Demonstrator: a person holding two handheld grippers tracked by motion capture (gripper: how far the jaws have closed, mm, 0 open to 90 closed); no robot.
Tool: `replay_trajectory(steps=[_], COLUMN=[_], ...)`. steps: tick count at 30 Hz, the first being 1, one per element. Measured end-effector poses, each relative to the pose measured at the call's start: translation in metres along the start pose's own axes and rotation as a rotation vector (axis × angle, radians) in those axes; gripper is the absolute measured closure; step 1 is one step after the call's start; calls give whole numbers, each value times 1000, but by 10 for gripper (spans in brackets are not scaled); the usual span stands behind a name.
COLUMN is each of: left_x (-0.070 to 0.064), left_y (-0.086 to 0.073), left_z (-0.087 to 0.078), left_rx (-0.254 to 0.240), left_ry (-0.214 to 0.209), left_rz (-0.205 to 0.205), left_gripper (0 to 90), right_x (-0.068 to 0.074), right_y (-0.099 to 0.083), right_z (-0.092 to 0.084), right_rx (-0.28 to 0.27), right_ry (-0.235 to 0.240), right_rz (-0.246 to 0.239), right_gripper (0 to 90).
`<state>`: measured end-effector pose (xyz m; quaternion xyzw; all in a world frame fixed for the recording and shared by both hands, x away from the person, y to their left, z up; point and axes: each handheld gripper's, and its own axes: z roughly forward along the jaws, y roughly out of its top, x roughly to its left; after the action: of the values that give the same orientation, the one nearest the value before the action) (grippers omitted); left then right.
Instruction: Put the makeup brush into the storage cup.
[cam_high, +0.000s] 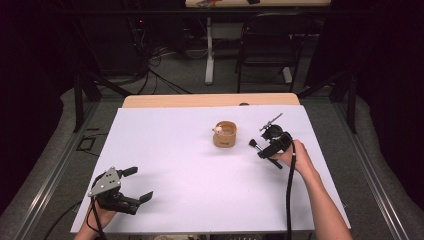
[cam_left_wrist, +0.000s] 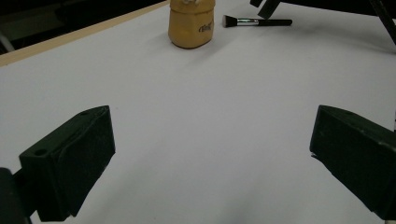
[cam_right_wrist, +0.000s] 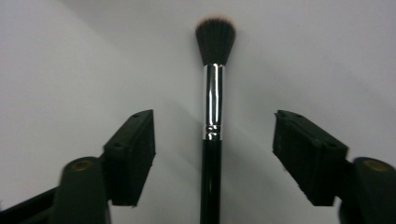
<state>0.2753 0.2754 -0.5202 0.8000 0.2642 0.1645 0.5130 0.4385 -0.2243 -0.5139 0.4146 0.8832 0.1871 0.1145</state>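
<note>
I have the right gripper (cam_right_wrist: 212, 154) lowered over the brush (cam_right_wrist: 212, 140), jaws spread wide with the black handle lying straight down the gap between them, touching neither pad as far as I can tell. I judge that lining it up along the handle, just below the silver ferrule, gives the jaws the narrow, stiff part to close on instead of the soft bristles. In the high view the brush (cam_high: 254, 144) lies flat on the white table (cam_high: 190, 165), its dark head pointing toward the cup (cam_high: 225, 134), which stands just to the left of it and a little farther from me. The right gripper (cam_high: 272, 145) sits over the handle end, so the head pokes out free. The tan cup (cam_left_wrist: 192, 25) is upright, and something pale sits at its rim; I cannot tell what. A second thin tool (cam_high: 270, 121) lies near the far right, just beyond my gripper. My left gripper (cam_high: 137, 184) rests low near the front left of the table, well apart from everything, released with its jaws wide and nothing between them, aimed toward the cup; I think it is parked there to keep clear while the right hand works. Next I would squeeze gently, since a round handle could roll aside.
</note>
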Motion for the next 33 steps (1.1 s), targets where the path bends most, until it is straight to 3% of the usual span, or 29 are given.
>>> replay_trajectory(steps=[1, 2, 4, 5, 8, 9, 12, 14, 23, 24, 26, 28, 29, 30, 31, 33], left_x=[0, 0, 0, 0, 0, 0, 0, -1, 0, 0, 1, 1, 1, 1, 1, 0], left_y=[0, 0, 0, 0, 0, 0, 0, 0, 0, 0, 0, 0, 0, 0, 0, 0], left_z=[1, 1, 1, 1, 0, 0, 1, 1, 2, 2, 2, 2, 2, 2, 2, 2], left_rx=[-2, 2, 5, 6, 2, 2, 6, 8, 5, 11, 10, 11, 11, 11, 11, 10], left_ry=[1, 2, -3, -2, 6, 8, 2, 1, 5, 6, 2, 3, 2, 2, 2, 1], left_rz=[-2, 1, 3, 3, 1, 1, 3, 4, -2, 2, 2, 0, 0, 1, 4, 3], left_gripper=[2, 2, 2, 2, 2, 2, 2, 2, 2, 2, 2, 2, 2, 2, 2, 2], right_x=[1, 1, 1, 0, 0, -1, -1, -2, -2, -3, -3, -4, -4, -4, -3, -2], right_y=[-1, -1, -3, -3, -7, -7, -9, -9, -8, -8, -9, -9, -10, -9, -10, -10], right_z=[3, 4, 8, 6, 7, 5, 3, 3, 7, 6, 10, 10, 13, 10, 14, 14], right_rx=[-6, 25, 6, 43, 11, 34, 30, 26, 42, 62, 32, 42, 4, 48, 12, 32], right_ry=[1, 2, 4, -3, 5, -1, 2, 1, 17, 21, 26, 21, 25, 16, 21, 16], right_rz=[2, -4, 5, 6, 19, 15, 39, 22, 34, 28, 35, 37, 50, 40, 54, 68], right_gripper=[361, 379, 452, 476, 551, 569, 623, 650, 710, 716, 723, 730, 735, 740, 747, 757])
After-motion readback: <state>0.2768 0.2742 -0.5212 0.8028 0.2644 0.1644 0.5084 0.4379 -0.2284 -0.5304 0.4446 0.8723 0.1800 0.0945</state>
